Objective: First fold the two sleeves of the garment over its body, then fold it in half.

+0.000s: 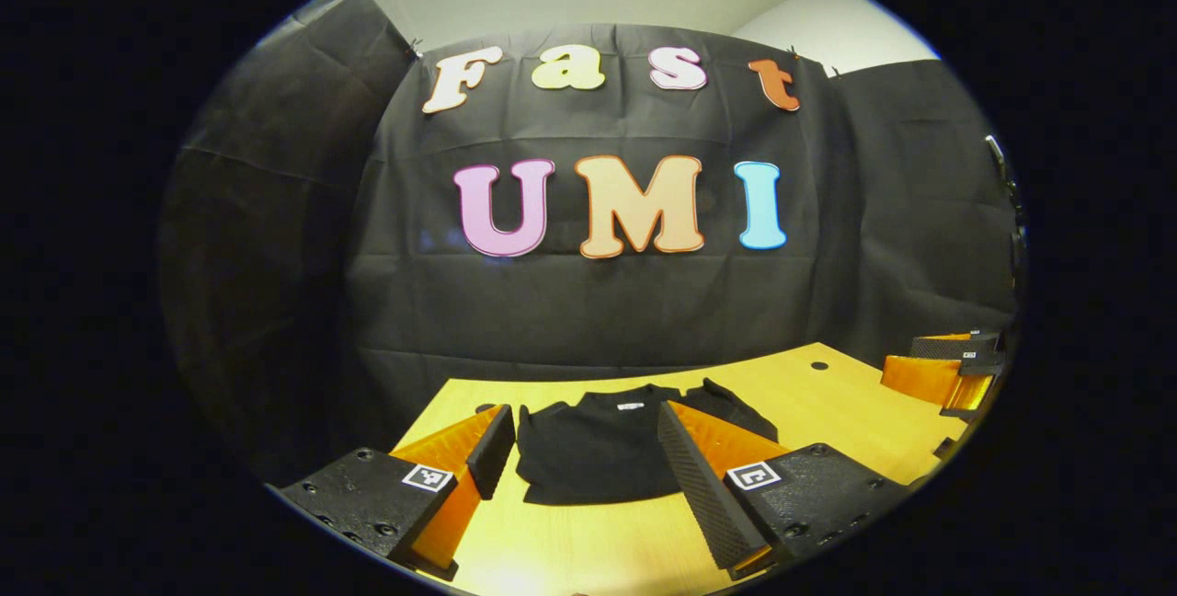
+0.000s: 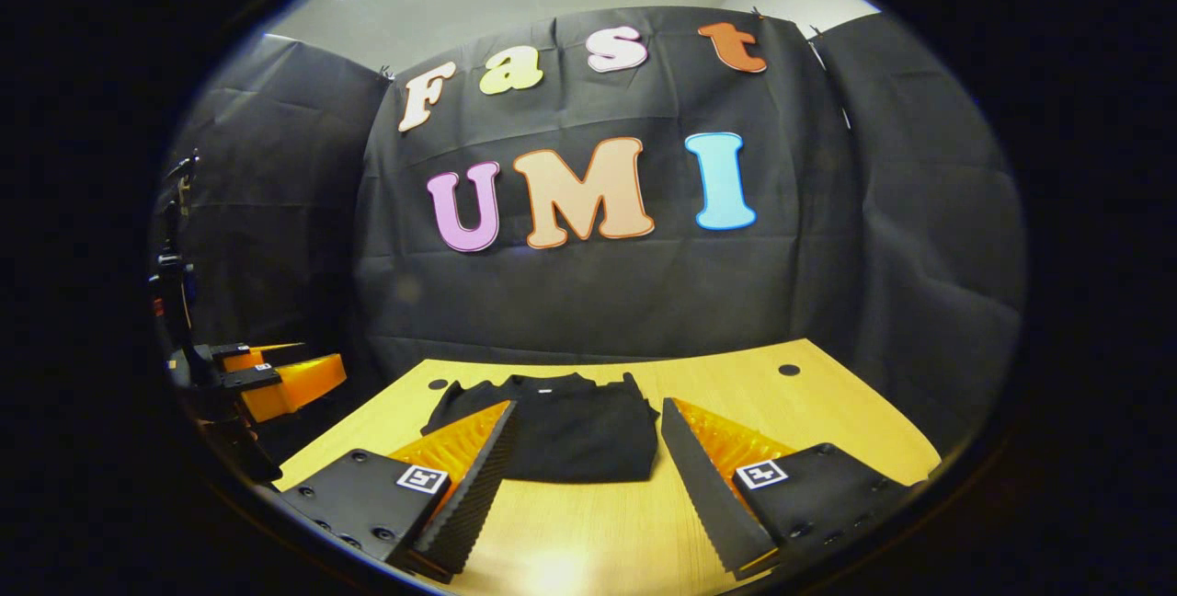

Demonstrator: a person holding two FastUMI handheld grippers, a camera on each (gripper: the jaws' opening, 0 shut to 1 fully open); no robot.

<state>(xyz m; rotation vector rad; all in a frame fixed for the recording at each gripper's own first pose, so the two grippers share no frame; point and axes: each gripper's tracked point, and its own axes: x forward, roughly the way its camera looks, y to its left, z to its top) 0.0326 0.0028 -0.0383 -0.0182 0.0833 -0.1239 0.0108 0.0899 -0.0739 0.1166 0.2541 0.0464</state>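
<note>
Black garment (image 1: 598, 449) flat on table (image 1: 828, 412), collar toward wall.

Left gripper (image 1: 581, 435): jaws spread wide, nothing between them, fingers level and pointing forward, held in the air. Right gripper (image 2: 588, 430): jaws likewise spread wide and empty, fingers level and pointing forward; it also appears at the far right edge of the left gripper view, well apart from the left unit. The left gripper appears at the far left edge of the right gripper view, at about the same height.
</note>
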